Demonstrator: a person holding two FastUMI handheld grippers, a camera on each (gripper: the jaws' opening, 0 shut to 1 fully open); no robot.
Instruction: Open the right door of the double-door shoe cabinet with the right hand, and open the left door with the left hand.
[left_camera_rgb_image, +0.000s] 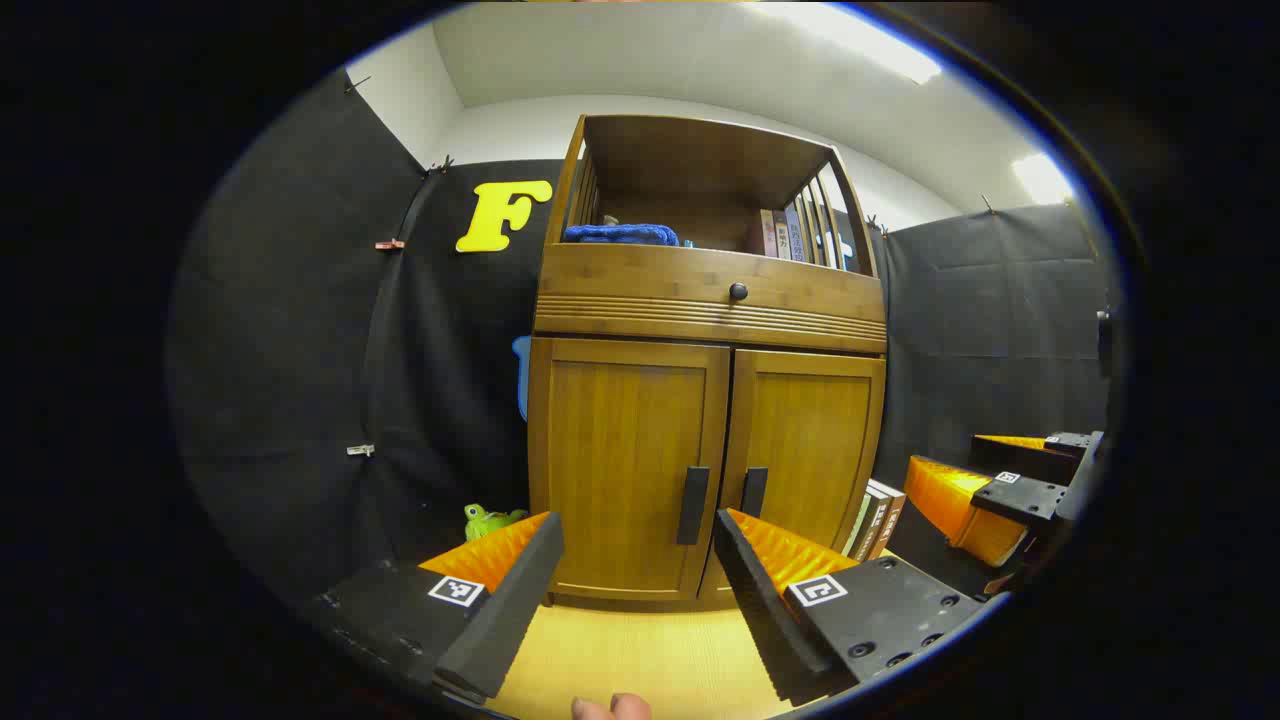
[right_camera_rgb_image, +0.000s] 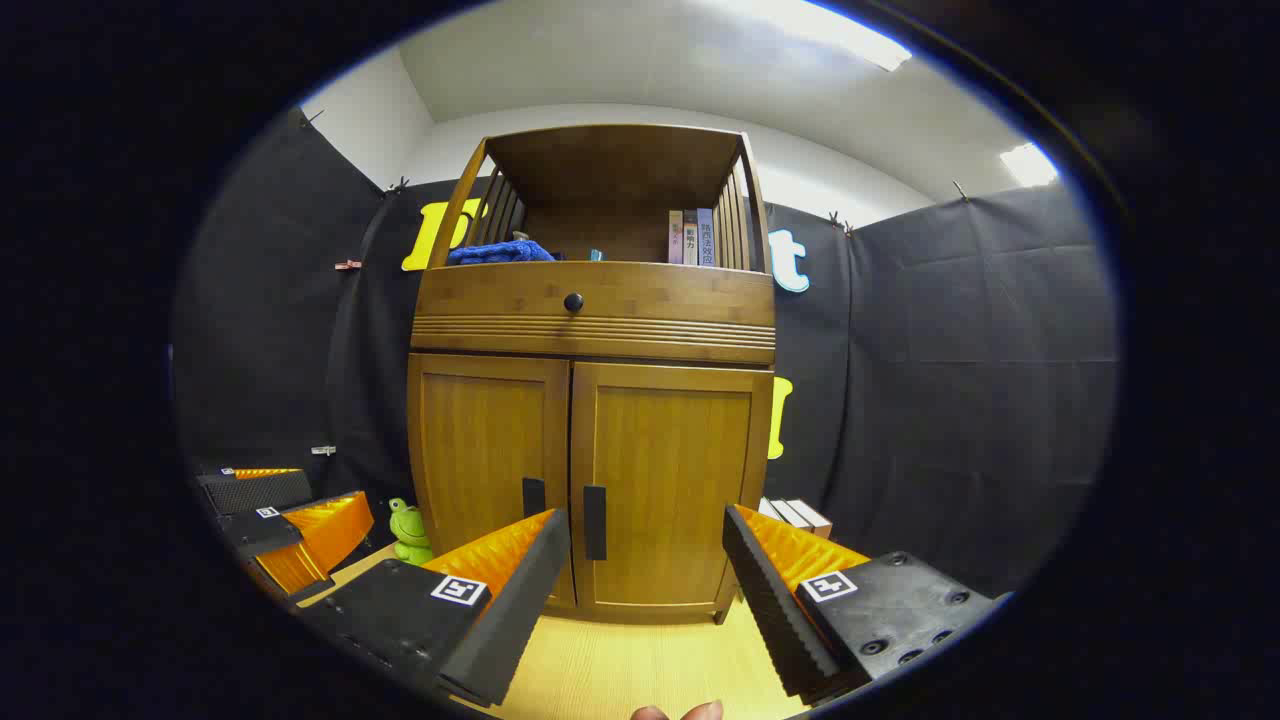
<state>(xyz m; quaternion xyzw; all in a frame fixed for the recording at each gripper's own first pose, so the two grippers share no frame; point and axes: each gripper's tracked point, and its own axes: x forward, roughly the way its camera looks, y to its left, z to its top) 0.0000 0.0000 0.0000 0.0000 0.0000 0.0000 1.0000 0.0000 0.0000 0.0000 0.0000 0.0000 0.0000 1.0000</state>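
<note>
A wooden shoe cabinet (left_camera_rgb_image: 708, 300) (right_camera_rgb_image: 592, 310) stands ahead with both lower doors closed. The left door (left_camera_rgb_image: 625, 460) (right_camera_rgb_image: 488, 455) and the right door (left_camera_rgb_image: 805, 445) (right_camera_rgb_image: 668, 490) each carry a dark vertical handle near the centre seam: left handle (left_camera_rgb_image: 692, 505) (right_camera_rgb_image: 533, 496), right handle (left_camera_rgb_image: 753, 492) (right_camera_rgb_image: 594, 522). My left gripper (left_camera_rgb_image: 635, 535) is open, a short way in front of the left handle. My right gripper (right_camera_rgb_image: 645, 535) is open, facing the right door, apart from it. The right gripper (left_camera_rgb_image: 985, 490) also appears at the right edge of the left gripper view; the left gripper (right_camera_rgb_image: 290, 525) appears at the lower left of the right gripper view.
A drawer with a round knob (left_camera_rgb_image: 738, 291) sits above the doors; the open shelf holds a blue cloth (left_camera_rgb_image: 620, 234) and books (left_camera_rgb_image: 785, 235). A green frog toy (right_camera_rgb_image: 406, 530) stands left of the cabinet, stacked books (right_camera_rgb_image: 795, 515) to its right. Light wooden floor (right_camera_rgb_image: 640, 660) lies below.
</note>
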